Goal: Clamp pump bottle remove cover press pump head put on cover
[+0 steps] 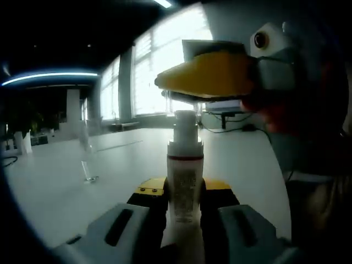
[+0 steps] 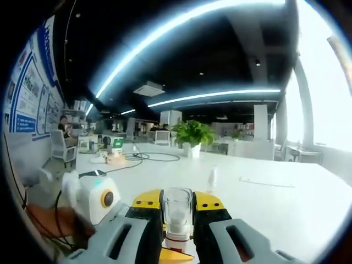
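One white pump bottle w/ a red band under its collar (image 1: 184, 181) stands upright in the left gripper view, pinched at the body by the left claw (image 1: 184, 220), jaws pressed against both sides. It sits over the white surface (image 1: 110, 165). Just above the pump head, the right claw's yellow fingers (image 1: 209, 74) come in from the right; a clear edge shows under them, prob. the cover. One small clear item (image 1: 88, 159) stands on the surface well to the left, too blurred to name.

Right gripper view: one clear plastic cover (image 2: 177, 206) sits betw. the right claw (image 2: 177, 220) jaws, pinched, w/ the white pump head (image 2: 177, 234) directly below it. One green potted plant (image 2: 192, 135) far back on the surface, one small white bottle-like thing (image 2: 212, 177) mid-distance.

Risks, as I judge them: cover is slick & thin-walled, so a hard squeeze could crack it or pop it out sideways. A tilted pull or push would bind it on the collar & drag the bottle askew in the left claw. Loose left grip = bottle twists or slips down.
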Demonstrator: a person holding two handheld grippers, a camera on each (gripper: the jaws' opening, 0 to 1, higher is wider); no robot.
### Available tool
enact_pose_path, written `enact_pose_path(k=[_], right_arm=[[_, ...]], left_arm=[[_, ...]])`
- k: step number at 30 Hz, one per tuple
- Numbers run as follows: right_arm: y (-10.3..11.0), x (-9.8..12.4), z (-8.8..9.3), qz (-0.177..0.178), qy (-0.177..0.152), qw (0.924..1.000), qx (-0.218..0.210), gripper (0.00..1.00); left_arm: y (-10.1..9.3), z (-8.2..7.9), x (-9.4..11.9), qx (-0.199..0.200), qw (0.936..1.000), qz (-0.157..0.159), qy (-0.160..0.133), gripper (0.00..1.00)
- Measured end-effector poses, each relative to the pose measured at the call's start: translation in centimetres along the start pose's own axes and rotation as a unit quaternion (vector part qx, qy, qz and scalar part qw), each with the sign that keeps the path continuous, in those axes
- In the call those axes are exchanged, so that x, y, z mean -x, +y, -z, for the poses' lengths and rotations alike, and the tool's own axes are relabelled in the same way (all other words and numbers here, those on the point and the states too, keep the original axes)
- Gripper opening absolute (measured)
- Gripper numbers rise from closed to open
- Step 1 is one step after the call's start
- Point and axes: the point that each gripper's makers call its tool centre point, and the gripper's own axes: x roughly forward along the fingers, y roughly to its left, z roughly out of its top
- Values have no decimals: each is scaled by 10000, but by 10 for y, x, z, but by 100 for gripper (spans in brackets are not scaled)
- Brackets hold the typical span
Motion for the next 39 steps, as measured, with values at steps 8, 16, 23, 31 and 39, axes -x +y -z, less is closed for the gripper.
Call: enact_pose_path(k=[8, 16, 23, 31, 39], right_arm=[[0, 0, 6, -23, 44, 10000, -70, 15], [2, 1, 10, -40, 61, 9999, -120, 15], [1, 1, 15, -37, 94, 9999, -125, 15], [0, 1, 19, -56, 131, 9998, -158, 15], [0, 0, 20, -79, 75, 9997, -211, 15]], left_arm=[[1, 0, 0, 1, 10000, -3, 2, 13], [0, 0, 0, 1, 10000, 5, 1, 13], [0, 0, 0, -8, 10000, 4, 3, 13], [0, 0, 0, -7, 10000, 0, 8, 13], [0, 1, 0, -3, 10000, -12, 20, 13]])
